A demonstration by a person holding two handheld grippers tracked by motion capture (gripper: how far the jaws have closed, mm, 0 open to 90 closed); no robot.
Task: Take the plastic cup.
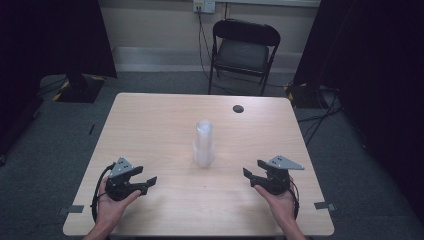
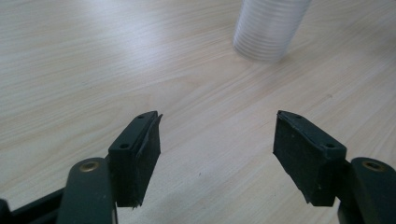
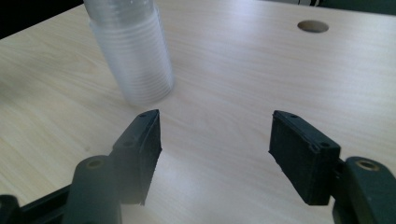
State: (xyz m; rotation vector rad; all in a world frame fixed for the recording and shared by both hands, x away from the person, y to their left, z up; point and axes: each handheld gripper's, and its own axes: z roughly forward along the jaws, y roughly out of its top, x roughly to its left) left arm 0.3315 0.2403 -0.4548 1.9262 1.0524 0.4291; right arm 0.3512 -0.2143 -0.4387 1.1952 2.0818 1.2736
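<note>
No text, label, brand, number or sign can be read anywhere across the three views.

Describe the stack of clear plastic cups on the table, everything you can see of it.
The stack of cups is translucent, whitish plastic, many cups nested so their rims form fine horizontal rings down its side. It stands upright and appears mouth-down, wider at the base than the top, near the middle of the light wooden table. Nothing touches it except the tabletop. It stands apart from both grippers, ahead of and between them.
</note>
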